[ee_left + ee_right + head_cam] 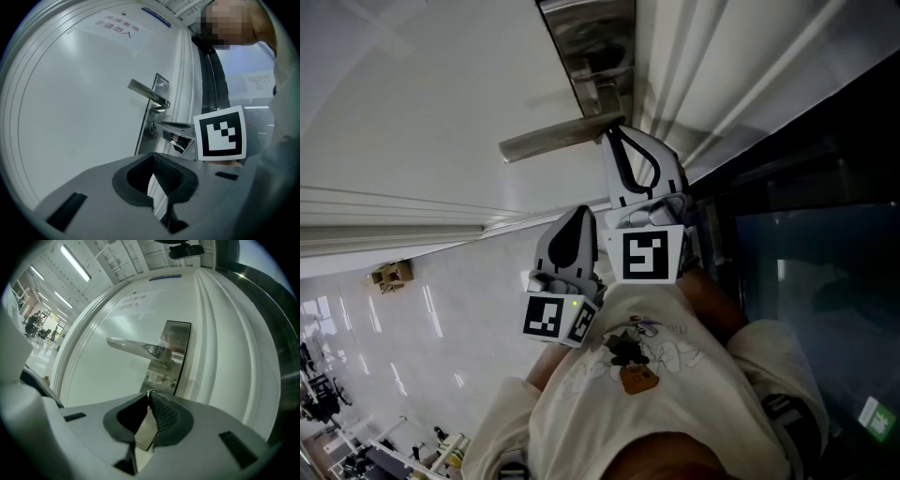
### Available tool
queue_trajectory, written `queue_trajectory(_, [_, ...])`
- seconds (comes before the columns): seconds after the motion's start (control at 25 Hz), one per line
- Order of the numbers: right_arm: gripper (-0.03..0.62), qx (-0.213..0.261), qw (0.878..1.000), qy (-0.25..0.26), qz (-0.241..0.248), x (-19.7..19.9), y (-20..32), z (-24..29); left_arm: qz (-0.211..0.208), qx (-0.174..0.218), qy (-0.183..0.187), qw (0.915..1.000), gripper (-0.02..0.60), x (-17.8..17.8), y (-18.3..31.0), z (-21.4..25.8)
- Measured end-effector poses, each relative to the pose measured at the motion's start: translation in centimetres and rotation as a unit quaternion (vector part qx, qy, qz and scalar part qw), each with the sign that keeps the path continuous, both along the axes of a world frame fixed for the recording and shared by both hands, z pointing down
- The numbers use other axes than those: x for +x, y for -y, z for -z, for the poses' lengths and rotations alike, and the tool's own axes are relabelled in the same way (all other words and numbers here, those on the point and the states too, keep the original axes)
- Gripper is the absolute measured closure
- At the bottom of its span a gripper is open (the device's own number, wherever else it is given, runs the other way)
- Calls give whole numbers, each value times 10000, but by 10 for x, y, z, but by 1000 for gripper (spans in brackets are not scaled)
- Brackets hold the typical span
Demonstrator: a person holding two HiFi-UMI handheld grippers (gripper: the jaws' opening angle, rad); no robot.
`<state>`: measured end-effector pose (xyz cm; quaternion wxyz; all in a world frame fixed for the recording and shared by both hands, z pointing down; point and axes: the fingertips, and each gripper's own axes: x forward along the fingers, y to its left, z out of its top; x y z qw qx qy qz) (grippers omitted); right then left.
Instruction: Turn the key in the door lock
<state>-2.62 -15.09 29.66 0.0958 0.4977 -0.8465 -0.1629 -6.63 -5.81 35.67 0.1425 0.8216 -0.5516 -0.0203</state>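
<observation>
The white door [422,103] carries a steel lever handle [558,138] on a long lock plate [592,42]. My right gripper [615,133] reaches up to the plate just below the handle. In the right gripper view its jaws [149,394] are shut, with the small metal key [148,393] pinched at their tips against the plate [174,357]. The left gripper view shows that gripper's tip at the lock cylinder [152,126]. My left gripper [580,214] hangs lower and back from the door, shut on nothing [152,157].
White door-frame mouldings [703,66] run beside the lock plate, with a dark glass panel [811,244] to their right. A glossy floor [403,328] with a small cardboard object [391,274] lies at the left. A red-lettered sign [117,29] is high on the door.
</observation>
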Motion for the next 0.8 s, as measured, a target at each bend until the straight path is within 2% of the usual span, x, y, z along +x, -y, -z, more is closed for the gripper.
queue_trajectory(0.36, [559,-465,9935,1016,230,2,1,1,-36,-14,9,10000,575,-1,6,-1])
queue_trajectory(0.52, [557,-762,9830,1627,367,4,2,2,-47,-30,4,10000,575,-1,8,-2])
queue_trajectory(0.8, [553,-1021,9620,2459,600,7,4,2,-16,-28,7,10000,575,-6,8,-3])
